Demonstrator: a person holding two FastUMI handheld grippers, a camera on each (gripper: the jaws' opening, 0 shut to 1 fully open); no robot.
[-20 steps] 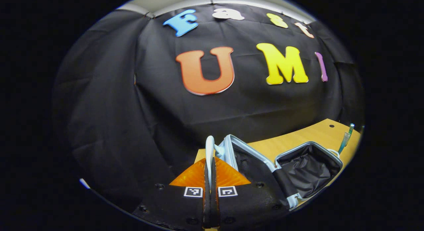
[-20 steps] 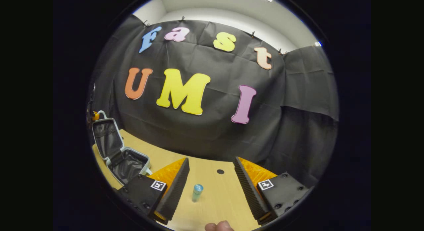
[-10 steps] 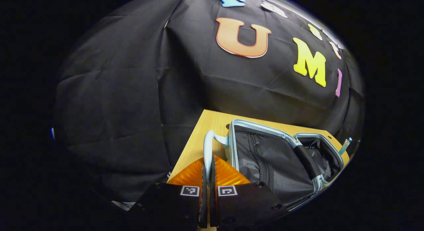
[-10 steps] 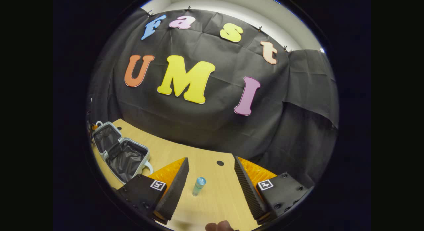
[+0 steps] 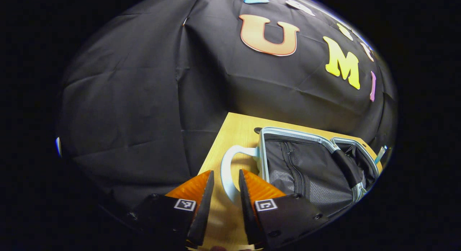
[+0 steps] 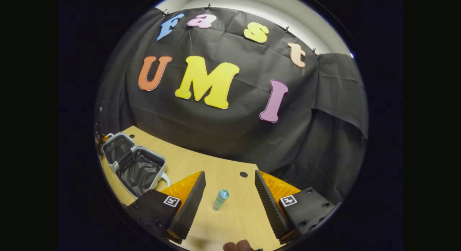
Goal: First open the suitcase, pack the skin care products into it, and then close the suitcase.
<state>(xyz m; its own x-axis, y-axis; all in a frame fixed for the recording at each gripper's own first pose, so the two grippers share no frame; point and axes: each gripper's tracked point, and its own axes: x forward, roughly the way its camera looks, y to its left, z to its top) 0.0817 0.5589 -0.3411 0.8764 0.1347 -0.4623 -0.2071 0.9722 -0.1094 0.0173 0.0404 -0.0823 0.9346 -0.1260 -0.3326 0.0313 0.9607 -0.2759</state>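
In the left gripper view the left gripper point(image 5: 226, 179) stands with its two fingers parted, and the pale curved handle point(image 5: 227, 169) of the suitcase point(image 5: 306, 164) passes through the gap between them; it lies very near the right finger, but I cannot tell if it touches it, and the fingers do not press on it. From the handle, toward about two o'clock, the suitcase lies open on the wooden table point(image 5: 234, 128), both halves spread out with the dark lining upward and a pale trim around each rim. At the far end of the case, near three o'clock in this view, a thin greenish thing shows at the picture edge, too small to name. In the right gripper view the right gripper point(image 6: 230, 186) holds its fingers wide apart and grips nothing. Between them, a little left of the middle and clear of both fingers, a small blue-green bottle point(image 6: 220, 200) stands on the table. Just beyond it, at about one o'clock, there is a dark round hole point(image 6: 244, 174) in the tabletop. The open suitcase point(image 6: 135, 164) lies well apart from the bottle, toward ten o'clock, near the table's left edge.
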